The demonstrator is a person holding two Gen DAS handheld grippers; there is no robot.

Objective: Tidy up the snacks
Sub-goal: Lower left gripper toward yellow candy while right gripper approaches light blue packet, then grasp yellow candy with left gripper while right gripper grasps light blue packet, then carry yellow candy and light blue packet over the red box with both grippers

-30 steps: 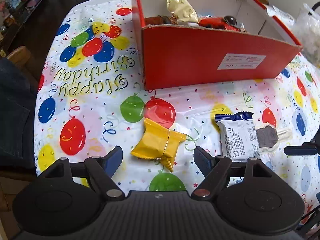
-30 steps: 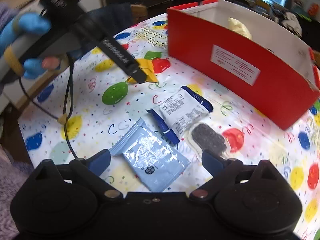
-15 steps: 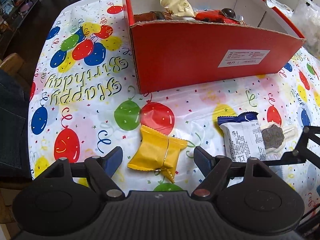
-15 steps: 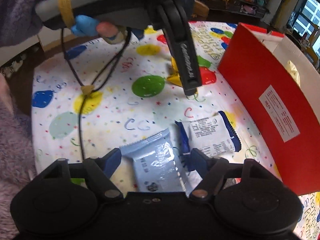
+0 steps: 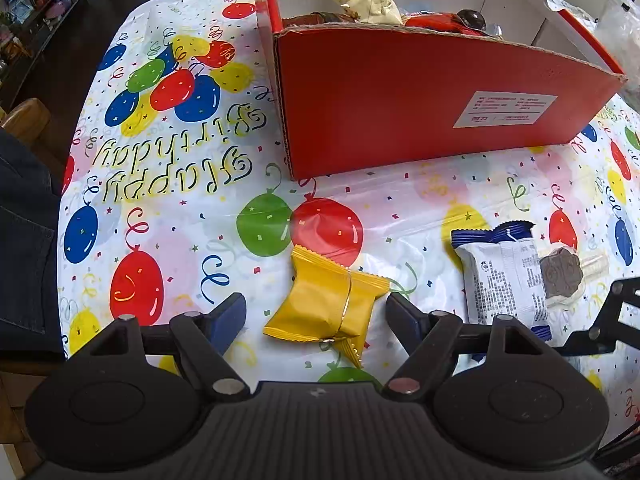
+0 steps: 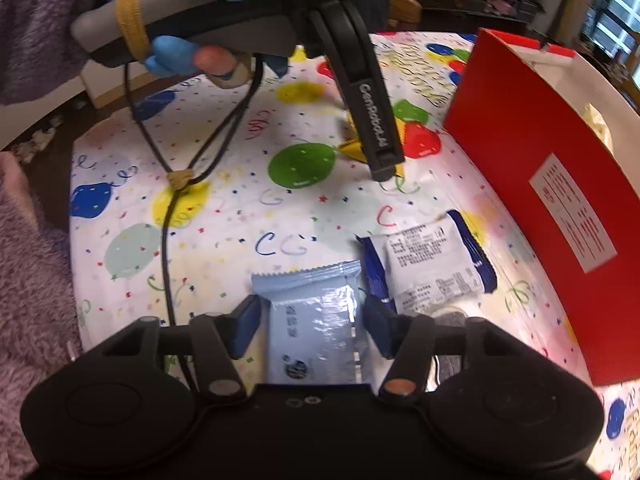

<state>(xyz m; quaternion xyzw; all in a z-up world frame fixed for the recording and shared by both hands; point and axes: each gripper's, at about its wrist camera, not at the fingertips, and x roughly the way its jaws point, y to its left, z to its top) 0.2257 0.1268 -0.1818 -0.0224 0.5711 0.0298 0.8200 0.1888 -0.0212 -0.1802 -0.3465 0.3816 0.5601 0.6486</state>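
A yellow snack packet (image 5: 326, 300) lies on the balloon tablecloth between the open fingers of my left gripper (image 5: 316, 316). A light blue snack packet (image 6: 310, 312) lies between the fingers of my right gripper (image 6: 310, 326), which stand close beside its edges but still a little apart. A white and dark blue packet (image 5: 506, 280) (image 6: 430, 264) lies to the right, with a dark round cookie in clear wrap (image 5: 560, 274) beside it. The red cardboard box (image 5: 420, 104) (image 6: 532, 184) holds several snacks.
The left gripper's finger (image 6: 376, 120) and its cable (image 6: 176, 184) cross the table in the right wrist view. A clear plastic bag (image 5: 622, 20) lies beyond the box. The table edge runs along the left (image 5: 60, 208).
My right gripper has moved forward over the light blue packet and narrowed around it. My left gripper has moved in so the yellow packet sits between its fingers.
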